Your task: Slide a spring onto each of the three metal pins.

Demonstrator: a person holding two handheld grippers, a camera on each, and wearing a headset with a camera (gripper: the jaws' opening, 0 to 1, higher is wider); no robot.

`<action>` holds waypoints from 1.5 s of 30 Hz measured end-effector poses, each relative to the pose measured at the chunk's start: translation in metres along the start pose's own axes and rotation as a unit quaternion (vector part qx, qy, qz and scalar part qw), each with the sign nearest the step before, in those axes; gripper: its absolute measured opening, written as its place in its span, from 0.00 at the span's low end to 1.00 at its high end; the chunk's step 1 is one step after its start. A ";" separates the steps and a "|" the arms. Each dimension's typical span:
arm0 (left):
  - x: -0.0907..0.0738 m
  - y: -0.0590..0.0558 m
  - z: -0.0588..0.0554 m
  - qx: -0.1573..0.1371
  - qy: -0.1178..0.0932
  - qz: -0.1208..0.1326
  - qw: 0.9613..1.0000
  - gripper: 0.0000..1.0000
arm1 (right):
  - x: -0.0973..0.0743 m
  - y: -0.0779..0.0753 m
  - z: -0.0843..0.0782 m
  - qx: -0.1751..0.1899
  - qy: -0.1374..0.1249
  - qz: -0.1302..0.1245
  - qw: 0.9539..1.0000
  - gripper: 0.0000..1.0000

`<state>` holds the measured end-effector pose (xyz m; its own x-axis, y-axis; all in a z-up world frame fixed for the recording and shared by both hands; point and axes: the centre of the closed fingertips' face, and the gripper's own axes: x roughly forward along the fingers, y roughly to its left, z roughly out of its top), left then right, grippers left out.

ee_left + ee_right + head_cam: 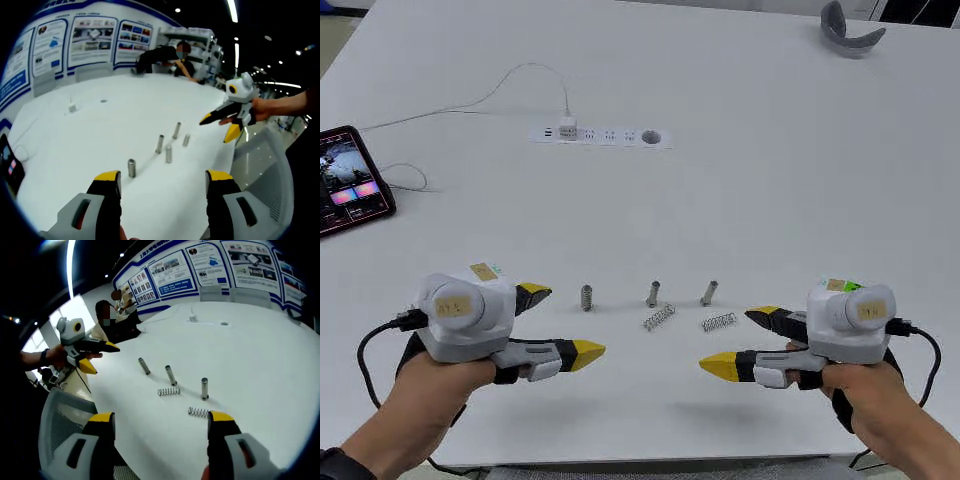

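Two hand-held grippers are held low over the white workbench [800,200], each with its yellow-tipped fingers spread wide and nothing gripped between them. Three metal pins are stood upright in a row in the space between the two grippers. The sleeved pin [587,297], already wearing a spring, is seen just beyond the fingertips of the left gripper [562,320]. The middle pin [653,293] and the end pin [709,292] are shown bare, with the first loose spring [659,317] and the second loose spring [718,322] laid flat just beside them, the latter close ahead of the fingertips of the right gripper [740,340].
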<state>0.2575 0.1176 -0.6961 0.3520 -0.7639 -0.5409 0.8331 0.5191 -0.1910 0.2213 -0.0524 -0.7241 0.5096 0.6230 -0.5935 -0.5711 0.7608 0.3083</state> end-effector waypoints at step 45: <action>0.102 -0.038 -0.014 0.036 0.071 -0.057 0.995 0.64 | -0.028 -0.005 -0.012 0.026 -0.016 -0.011 0.999 0.79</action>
<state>0.2557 0.0253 -0.7559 0.1940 -0.7514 -0.6307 0.8945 0.3994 -0.2007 0.2021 -0.0755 -0.7183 0.5422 0.6112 -0.5766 -0.5254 0.7822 0.3350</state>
